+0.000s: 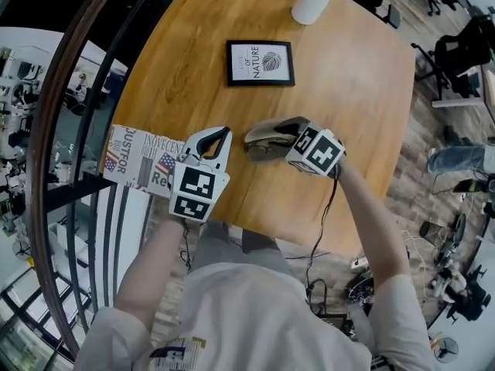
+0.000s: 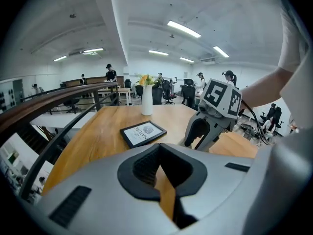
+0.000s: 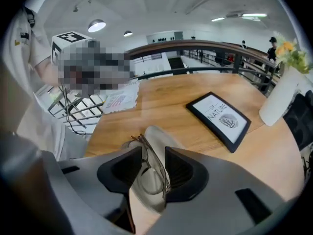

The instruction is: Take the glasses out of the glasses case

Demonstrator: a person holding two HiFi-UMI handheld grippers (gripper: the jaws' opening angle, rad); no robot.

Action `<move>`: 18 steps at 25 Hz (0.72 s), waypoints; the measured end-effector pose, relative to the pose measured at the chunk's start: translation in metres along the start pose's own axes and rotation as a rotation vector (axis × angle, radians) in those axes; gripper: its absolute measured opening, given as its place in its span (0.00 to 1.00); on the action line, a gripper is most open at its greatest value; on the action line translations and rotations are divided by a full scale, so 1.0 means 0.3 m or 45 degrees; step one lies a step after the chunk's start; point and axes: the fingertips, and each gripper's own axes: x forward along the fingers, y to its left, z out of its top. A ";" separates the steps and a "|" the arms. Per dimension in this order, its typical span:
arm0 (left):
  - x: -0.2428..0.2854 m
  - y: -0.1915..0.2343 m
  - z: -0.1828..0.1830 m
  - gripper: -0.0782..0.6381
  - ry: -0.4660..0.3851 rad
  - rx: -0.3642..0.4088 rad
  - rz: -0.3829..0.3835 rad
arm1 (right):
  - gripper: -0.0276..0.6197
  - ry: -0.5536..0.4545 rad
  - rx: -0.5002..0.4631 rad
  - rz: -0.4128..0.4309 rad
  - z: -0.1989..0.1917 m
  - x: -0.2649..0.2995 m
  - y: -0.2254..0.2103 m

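Observation:
A pale grey glasses case [image 1: 261, 151] lies on the round wooden table [image 1: 356, 83], near its front edge. In the right gripper view, thin wire-framed glasses [image 3: 152, 179] rest on the case [image 3: 157, 133]. My right gripper [image 3: 153, 155] points down over them with its jaws apart, one on each side of the glasses, and the pads do not visibly press. In the head view this right gripper [image 1: 267, 134] reaches leftward over the case. My left gripper [image 1: 220, 134] hangs just left of the case, its tips together and empty. The left gripper [image 2: 159, 153] view shows only bare wood behind its jaws.
A black-framed print [image 1: 260, 62] lies flat in the table's middle. A white vase [image 1: 313, 2] with flowers stands at the far edge. A newspaper [image 1: 143, 157] hangs over the left edge by a curved railing [image 1: 73, 130]. Office chairs and people are further off.

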 end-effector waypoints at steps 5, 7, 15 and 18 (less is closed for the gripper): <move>0.004 0.015 -0.106 0.13 0.071 -0.083 -0.001 | 0.30 0.135 -0.057 0.055 -0.067 0.095 -0.009; -0.006 0.018 -0.136 0.13 0.090 -0.115 0.001 | 0.26 0.168 -0.066 0.066 -0.084 0.125 -0.010; -0.038 0.025 -0.205 0.13 0.121 -0.197 0.014 | 0.18 0.280 -0.178 0.103 -0.101 0.203 0.015; -0.056 0.022 -0.203 0.13 0.120 -0.202 0.015 | 0.15 0.303 -0.244 0.094 -0.092 0.182 0.025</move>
